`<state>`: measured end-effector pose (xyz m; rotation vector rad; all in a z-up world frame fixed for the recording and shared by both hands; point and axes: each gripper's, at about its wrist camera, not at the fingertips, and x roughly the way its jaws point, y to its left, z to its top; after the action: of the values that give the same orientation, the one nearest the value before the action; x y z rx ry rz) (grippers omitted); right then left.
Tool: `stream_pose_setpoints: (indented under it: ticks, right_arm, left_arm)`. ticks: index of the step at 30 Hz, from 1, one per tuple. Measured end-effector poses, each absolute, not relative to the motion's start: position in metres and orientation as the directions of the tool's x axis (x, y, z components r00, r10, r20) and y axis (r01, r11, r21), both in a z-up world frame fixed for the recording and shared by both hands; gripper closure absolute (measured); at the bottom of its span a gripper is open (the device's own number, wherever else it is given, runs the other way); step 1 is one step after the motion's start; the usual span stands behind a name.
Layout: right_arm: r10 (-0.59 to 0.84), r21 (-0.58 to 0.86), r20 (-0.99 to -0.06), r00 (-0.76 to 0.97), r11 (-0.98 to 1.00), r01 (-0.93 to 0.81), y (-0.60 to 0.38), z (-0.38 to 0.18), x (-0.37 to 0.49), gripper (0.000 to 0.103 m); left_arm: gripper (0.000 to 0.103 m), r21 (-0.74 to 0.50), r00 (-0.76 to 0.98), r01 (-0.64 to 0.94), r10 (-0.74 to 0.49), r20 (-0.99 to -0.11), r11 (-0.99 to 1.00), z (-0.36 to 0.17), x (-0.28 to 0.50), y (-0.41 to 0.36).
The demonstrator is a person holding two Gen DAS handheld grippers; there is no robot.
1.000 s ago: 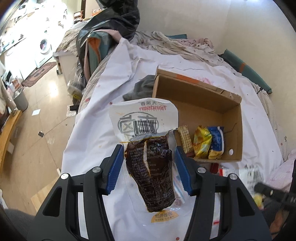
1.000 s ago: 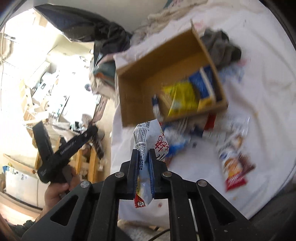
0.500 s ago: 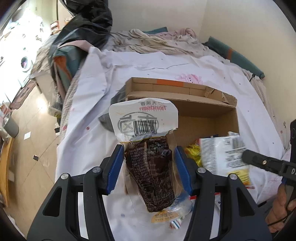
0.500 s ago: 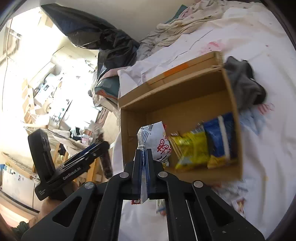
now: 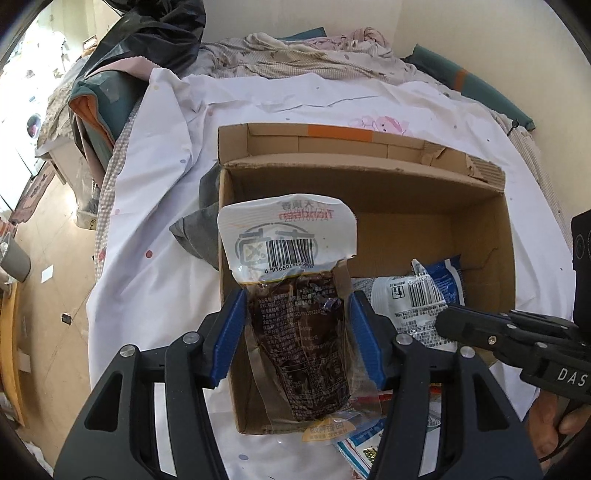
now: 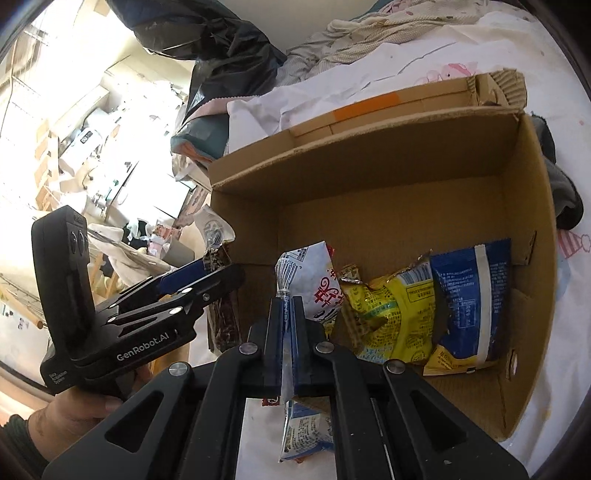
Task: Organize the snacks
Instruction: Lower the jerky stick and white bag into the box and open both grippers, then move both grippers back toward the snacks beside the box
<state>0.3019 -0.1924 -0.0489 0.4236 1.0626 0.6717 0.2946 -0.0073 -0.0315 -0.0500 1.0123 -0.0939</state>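
Note:
My left gripper (image 5: 295,317) is shut on a brown vacuum-packed snack with a white barcode top (image 5: 295,280), held over the near left corner of the open cardboard box (image 5: 443,192). My right gripper (image 6: 286,310) is shut on a white snack packet with red print (image 6: 310,284), held over the box's near wall (image 6: 480,402). The packet also shows in the left wrist view (image 5: 413,306). A yellow packet (image 6: 391,317) and a blue packet (image 6: 472,295) lie inside the box. The left gripper shows in the right wrist view (image 6: 207,277).
The box sits on a white sheet (image 5: 166,184) over a bed. A grey cloth (image 5: 199,232) lies by the box's left side. More packets (image 5: 362,443) lie on the sheet in front of the box. Black bags (image 5: 155,33) and bedding are piled behind.
Both grippers have moved forward with their packets, from in front of the box to over its near edge. The box looks closer and larger in both views.

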Motion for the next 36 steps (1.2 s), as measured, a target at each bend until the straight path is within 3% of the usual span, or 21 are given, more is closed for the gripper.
stream_pose_setpoints:
  ticks: [4,8,10,11,12,25,36]
  right_arm:
    - [0.674,0.602,-0.667,0.318,0.739,-0.303,-0.190,-0.050,0.302,0.099]
    - [0.622,0.539,-0.688,0.373,0.783,-0.311,-0.191,-0.041,0.298,0.092]
    - [0.609,0.524,-0.686,0.398,0.793,-0.310,-0.194,-0.035,0.295,0.072]
    - [0.608,0.525,-0.673,0.421,0.794,-0.307,-0.200,-0.031,0.293,0.052]
    - [0.608,0.529,-0.663,0.437,0.793,-0.302,-0.204,-0.029,0.292,0.036]
    - [0.572,0.579,-0.656,0.493,0.800,-0.157,-0.254,-0.018,0.285,0.034]
    - [0.537,0.556,-0.681,0.497,0.821,-0.126,-0.272,-0.019,0.242,0.025]
  left_arm:
    - [0.047,-0.093,0.520,0.054,-0.108,-0.848,0.994,-0.034,0.296,-0.008]
    - [0.042,-0.065,0.540,0.063,-0.089,-0.837,0.996,-0.032,0.296,-0.011]
    - [0.030,-0.060,0.540,0.073,-0.090,-0.837,0.996,-0.031,0.294,-0.013]
    - [0.021,-0.073,0.537,0.071,-0.100,-0.838,0.995,-0.029,0.294,-0.011]
    - [0.019,-0.092,0.542,0.062,-0.111,-0.833,0.994,-0.027,0.292,-0.009]
    - [0.018,-0.172,0.555,-0.023,-0.130,-0.822,0.985,-0.011,0.267,0.013]
    - [0.018,-0.187,0.542,-0.030,-0.141,-0.828,0.982,-0.012,0.236,0.009]
